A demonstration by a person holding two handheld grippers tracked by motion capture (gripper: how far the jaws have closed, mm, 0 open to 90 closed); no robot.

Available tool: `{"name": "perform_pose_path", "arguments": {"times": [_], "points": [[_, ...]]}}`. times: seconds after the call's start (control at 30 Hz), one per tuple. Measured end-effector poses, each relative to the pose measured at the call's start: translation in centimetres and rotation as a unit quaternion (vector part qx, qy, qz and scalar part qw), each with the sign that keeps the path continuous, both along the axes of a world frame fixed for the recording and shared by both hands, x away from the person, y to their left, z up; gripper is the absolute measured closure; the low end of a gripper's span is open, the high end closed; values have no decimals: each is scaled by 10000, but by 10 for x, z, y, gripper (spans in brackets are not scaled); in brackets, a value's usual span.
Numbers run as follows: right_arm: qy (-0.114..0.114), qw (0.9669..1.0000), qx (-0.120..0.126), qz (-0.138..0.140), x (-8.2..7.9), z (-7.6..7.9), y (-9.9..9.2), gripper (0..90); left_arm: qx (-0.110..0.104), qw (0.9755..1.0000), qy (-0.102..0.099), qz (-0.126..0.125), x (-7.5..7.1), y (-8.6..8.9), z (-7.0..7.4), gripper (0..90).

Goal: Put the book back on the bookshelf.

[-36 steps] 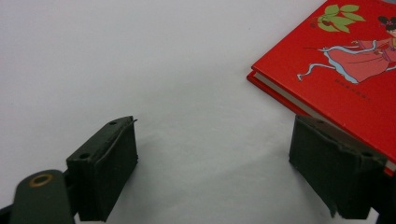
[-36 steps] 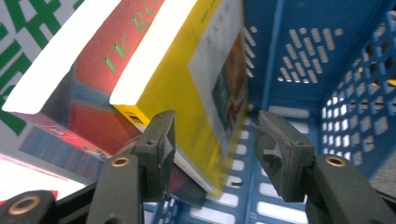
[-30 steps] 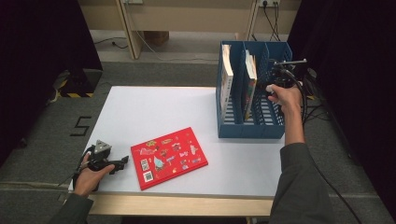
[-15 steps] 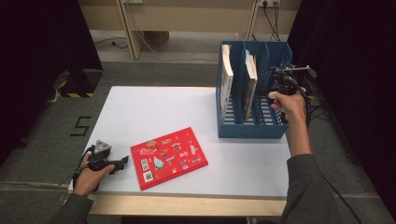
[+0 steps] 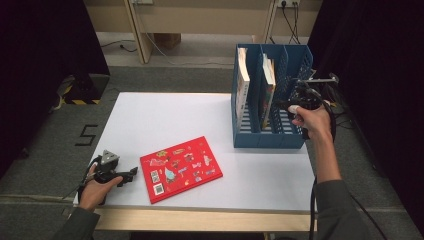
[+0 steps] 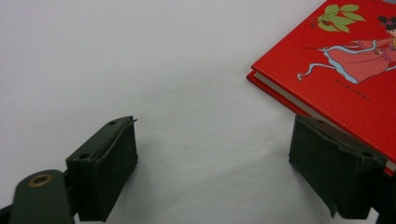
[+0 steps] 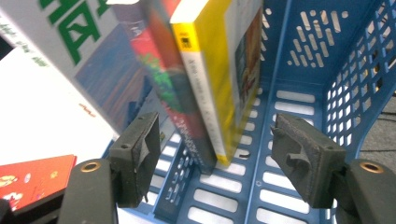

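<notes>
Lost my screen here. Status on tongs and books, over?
Left tongs open beside red book, flat on table. Right tongs just opening, pads clear of books in blue rack. Nothing in the way.

A black numeral 5 (image 5: pixel 88 135) is marked on the grey floor left of the table (image 5: pixel 165 115) (large green characters on a book cover (image 7: pixel 60 42) are cut off, unreadable)

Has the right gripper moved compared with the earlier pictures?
Yes. The right gripper has backed away from the blue file rack, toward the person and slightly right, and its jaws have just been opening, with nothing pressed between them.
</notes>
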State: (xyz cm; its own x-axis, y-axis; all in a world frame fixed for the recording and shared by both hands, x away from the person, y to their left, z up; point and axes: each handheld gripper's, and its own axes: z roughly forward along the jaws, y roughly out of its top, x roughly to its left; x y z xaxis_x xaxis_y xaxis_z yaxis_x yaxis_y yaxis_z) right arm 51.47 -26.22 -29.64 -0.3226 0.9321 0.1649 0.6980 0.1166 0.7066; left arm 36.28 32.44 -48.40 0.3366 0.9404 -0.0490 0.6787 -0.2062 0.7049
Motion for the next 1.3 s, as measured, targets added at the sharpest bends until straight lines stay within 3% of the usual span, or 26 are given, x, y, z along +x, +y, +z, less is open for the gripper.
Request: {"name": "perform_pose_path", "arguments": {"times": [0.47, 0.77, 1.3], "points": [[-232, 9993, 55, 283, -26, -3, 14, 270, 18, 10000, -5, -14, 0, 0, 0, 144], [-369, 9970, 45, 681, -49, -9, 30, 258, 11, 10000, -1, -13, 0, 0, 0, 144], [-338, 9928, 195, 1131, -80, -41, 57, 261, 14, 10000, 1, -12, 0, 0, 0, 144]]}}
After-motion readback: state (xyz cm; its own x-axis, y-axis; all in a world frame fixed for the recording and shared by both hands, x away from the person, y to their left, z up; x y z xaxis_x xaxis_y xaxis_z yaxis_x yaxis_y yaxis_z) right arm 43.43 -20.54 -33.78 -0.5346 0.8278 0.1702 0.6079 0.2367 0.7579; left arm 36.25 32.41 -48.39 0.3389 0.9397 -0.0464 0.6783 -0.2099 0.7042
